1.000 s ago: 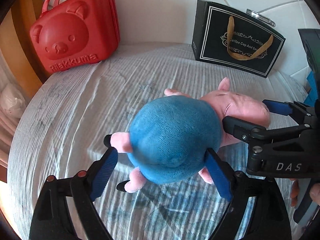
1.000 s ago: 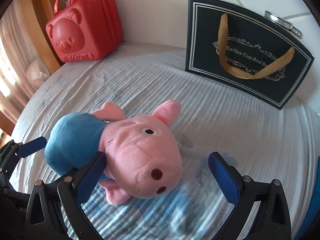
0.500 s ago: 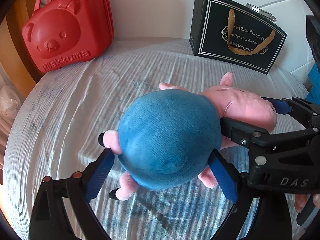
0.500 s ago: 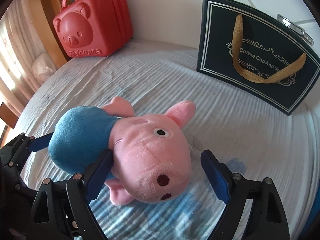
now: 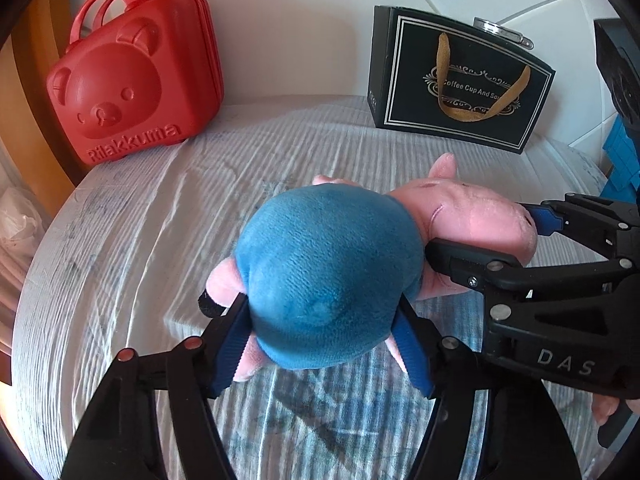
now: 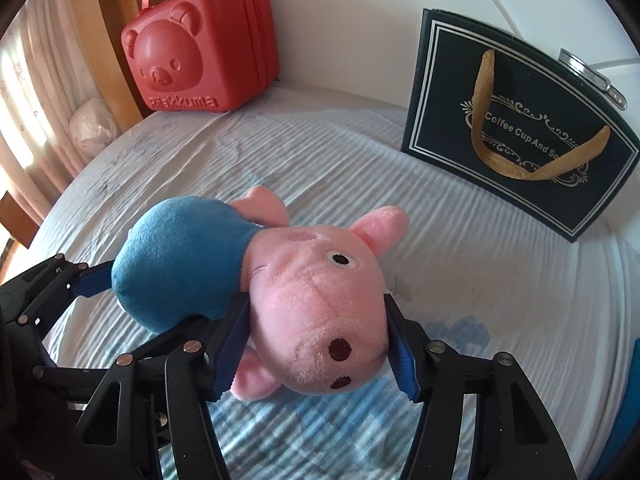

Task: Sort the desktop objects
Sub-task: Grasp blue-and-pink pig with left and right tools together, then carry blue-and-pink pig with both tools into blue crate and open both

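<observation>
Left tool [image 5: 324,336] clamped on the plush pig's [image 6: 256,280] blue body, right tool [image 6: 316,344] now clamped on its pink head, previously open, pig over the striped bed [image 6: 480,280].

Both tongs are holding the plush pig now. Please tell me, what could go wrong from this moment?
1. The left tongs squeeze the pig's blue body and the right tongs its pink head. If the hands move apart, the neck seam may be strained.
2. The plush is soft and round, so it may slip out of the pads.
3. The two tongs sit very close together and could knock into each other.
</observation>
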Demonstrator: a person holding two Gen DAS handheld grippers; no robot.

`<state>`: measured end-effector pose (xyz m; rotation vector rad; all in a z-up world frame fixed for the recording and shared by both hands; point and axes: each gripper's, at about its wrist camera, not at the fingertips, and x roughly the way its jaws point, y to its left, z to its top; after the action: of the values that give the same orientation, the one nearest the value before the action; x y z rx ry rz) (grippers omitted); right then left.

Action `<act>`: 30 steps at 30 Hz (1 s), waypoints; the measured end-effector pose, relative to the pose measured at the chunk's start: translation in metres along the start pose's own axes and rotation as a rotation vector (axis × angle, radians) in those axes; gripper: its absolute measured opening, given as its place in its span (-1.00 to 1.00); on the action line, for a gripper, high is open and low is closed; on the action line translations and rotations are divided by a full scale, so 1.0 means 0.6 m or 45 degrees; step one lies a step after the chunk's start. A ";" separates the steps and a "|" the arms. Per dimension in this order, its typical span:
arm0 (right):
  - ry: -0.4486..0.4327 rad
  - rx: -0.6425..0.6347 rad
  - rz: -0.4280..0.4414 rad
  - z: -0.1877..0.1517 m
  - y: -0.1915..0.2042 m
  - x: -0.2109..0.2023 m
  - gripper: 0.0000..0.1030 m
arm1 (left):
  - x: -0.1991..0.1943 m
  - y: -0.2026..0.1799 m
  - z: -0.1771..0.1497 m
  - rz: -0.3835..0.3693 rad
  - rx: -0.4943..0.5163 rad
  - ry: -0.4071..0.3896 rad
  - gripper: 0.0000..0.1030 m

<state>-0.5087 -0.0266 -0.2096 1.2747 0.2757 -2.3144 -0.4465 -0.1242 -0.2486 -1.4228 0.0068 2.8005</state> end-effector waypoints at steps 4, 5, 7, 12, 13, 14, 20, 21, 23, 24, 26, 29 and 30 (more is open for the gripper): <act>-0.024 -0.001 0.005 0.001 0.004 -0.024 0.18 | -0.031 -0.003 0.000 0.002 0.009 -0.042 0.29; -0.036 0.003 0.007 0.002 0.005 -0.034 0.17 | -0.043 -0.004 0.002 0.002 0.013 -0.058 0.29; -0.060 0.007 0.005 0.004 0.006 -0.053 0.17 | -0.065 -0.006 0.008 0.003 0.019 -0.088 0.29; -0.145 0.000 -0.019 0.017 0.015 -0.122 0.17 | -0.130 -0.012 0.024 0.000 0.034 -0.185 0.29; -0.163 -0.004 -0.026 0.019 0.017 -0.139 0.17 | -0.145 -0.013 0.027 -0.001 0.038 -0.206 0.29; -0.186 -0.007 -0.034 0.022 0.019 -0.158 0.17 | -0.164 -0.016 0.031 -0.003 0.043 -0.233 0.29; -0.308 -0.023 -0.098 0.023 0.038 -0.277 0.17 | -0.270 -0.038 0.038 -0.021 0.071 -0.370 0.29; -0.327 -0.026 -0.110 0.020 0.040 -0.298 0.17 | -0.291 -0.042 0.037 -0.028 0.078 -0.395 0.29; -0.373 -0.028 -0.139 0.013 0.046 -0.345 0.17 | -0.333 -0.055 0.035 -0.043 0.096 -0.447 0.29; -0.392 -0.026 -0.152 0.008 0.049 -0.366 0.17 | -0.351 -0.061 0.033 -0.050 0.106 -0.469 0.29; -0.435 -0.016 -0.180 -0.004 0.051 -0.415 0.17 | -0.389 -0.076 0.028 -0.064 0.131 -0.517 0.29; -0.505 0.006 -0.229 -0.026 0.055 -0.489 0.17 | -0.449 -0.104 0.020 -0.099 0.170 -0.587 0.29; -0.521 0.012 -0.242 -0.033 0.055 -0.506 0.17 | -0.465 -0.113 0.018 -0.110 0.183 -0.605 0.29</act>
<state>-0.3407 0.0477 0.0351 0.7779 0.2541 -2.6719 -0.2903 -0.0561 -0.0171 -0.6890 0.1390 2.9161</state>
